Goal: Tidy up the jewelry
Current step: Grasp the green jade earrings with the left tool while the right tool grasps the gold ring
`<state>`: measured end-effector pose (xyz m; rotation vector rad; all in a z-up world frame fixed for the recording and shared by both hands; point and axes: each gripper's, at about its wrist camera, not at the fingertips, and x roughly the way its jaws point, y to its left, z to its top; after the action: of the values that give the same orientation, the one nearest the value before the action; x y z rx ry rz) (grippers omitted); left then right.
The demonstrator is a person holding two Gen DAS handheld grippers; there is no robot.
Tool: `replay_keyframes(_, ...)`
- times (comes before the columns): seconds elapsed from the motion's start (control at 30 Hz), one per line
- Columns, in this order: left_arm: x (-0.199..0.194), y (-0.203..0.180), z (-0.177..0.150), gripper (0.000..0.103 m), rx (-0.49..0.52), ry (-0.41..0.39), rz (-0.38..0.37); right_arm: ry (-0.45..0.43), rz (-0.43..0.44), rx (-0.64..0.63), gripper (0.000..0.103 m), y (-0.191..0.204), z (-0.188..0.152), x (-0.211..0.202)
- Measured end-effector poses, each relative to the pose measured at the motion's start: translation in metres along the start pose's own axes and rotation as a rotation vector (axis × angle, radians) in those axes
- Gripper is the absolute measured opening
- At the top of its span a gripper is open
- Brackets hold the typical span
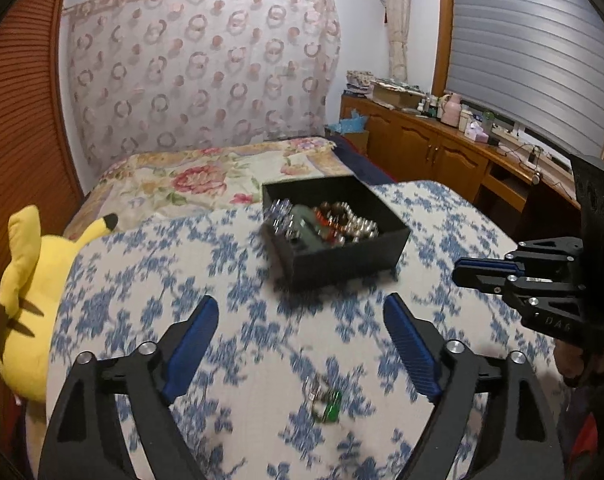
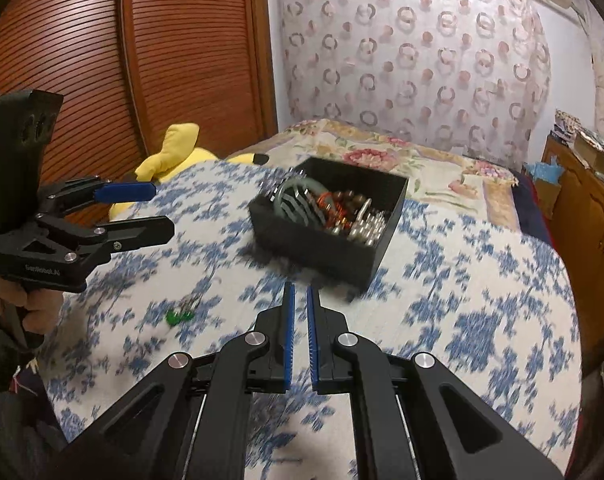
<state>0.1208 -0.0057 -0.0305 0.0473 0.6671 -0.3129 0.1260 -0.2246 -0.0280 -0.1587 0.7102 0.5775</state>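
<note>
Wooden cabinets [image 1: 434,148] only beyond left gripper [image 1: 302,316]

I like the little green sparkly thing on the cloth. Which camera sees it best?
The left wrist view: the green jewelry piece lies close, between the open left gripper fingers, though blurred. The right wrist view shows it smaller, off to the side.

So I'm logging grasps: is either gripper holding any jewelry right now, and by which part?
Nothing is held. The left gripper stands open above the small green-stoned piece on the cloth; the right gripper is shut and empty.
</note>
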Motion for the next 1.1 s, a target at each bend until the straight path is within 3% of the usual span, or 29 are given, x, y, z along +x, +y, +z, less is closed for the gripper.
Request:
replay_keyframes(0.03, 0.0, 0.001, -0.004, 0.085, -0.005, 0.008, 0.003, 0.008, 0.005, 0.001, 0.007, 0.002, -0.004, 0.001)
replay_keyframes(0.1, 0.0, 0.006, -0.013, 0.086, -0.016, 0.025, 0.008, 0.03, 0.012, -0.005, 0.018, 0.008, -0.013, 0.004)
replay_keyframes(0.13, 0.001, 0.007, -0.018, 0.086, -0.019, 0.034, 0.01, 0.036, 0.017, -0.007, 0.033, 0.011, -0.017, 0.005)
replay_keyframes(0.17, 0.001, 0.009, -0.023, 0.087, -0.022, 0.043, 0.013, 0.045, 0.026, -0.008, 0.037, 0.013, -0.022, 0.006)
replay_keyframes(0.33, 0.007, 0.018, -0.042, 0.087, -0.034, 0.101, 0.021, 0.125, 0.053, -0.054, 0.037, 0.032, -0.046, 0.018)
replay_keyframes(0.7, 0.015, 0.017, -0.056, 0.087, -0.014, 0.168, 0.003, 0.191, 0.032, -0.152, 0.037, 0.053, -0.057, 0.028)
replay_keyframes(0.77, 0.015, 0.013, -0.056, 0.087, -0.006, 0.17, -0.002, 0.189, 0.029, -0.152, 0.028, 0.051, -0.057, 0.028)
replay_keyframes(0.87, 0.016, 0.008, -0.055, 0.087, 0.008, 0.174, -0.015, 0.188, 0.036, -0.155, 0.027, 0.049, -0.057, 0.027)
replay_keyframes(1.1, 0.023, -0.009, -0.053, 0.065, 0.045, 0.19, -0.047, 0.152, 0.021, -0.116, 0.027, 0.037, -0.051, 0.018)
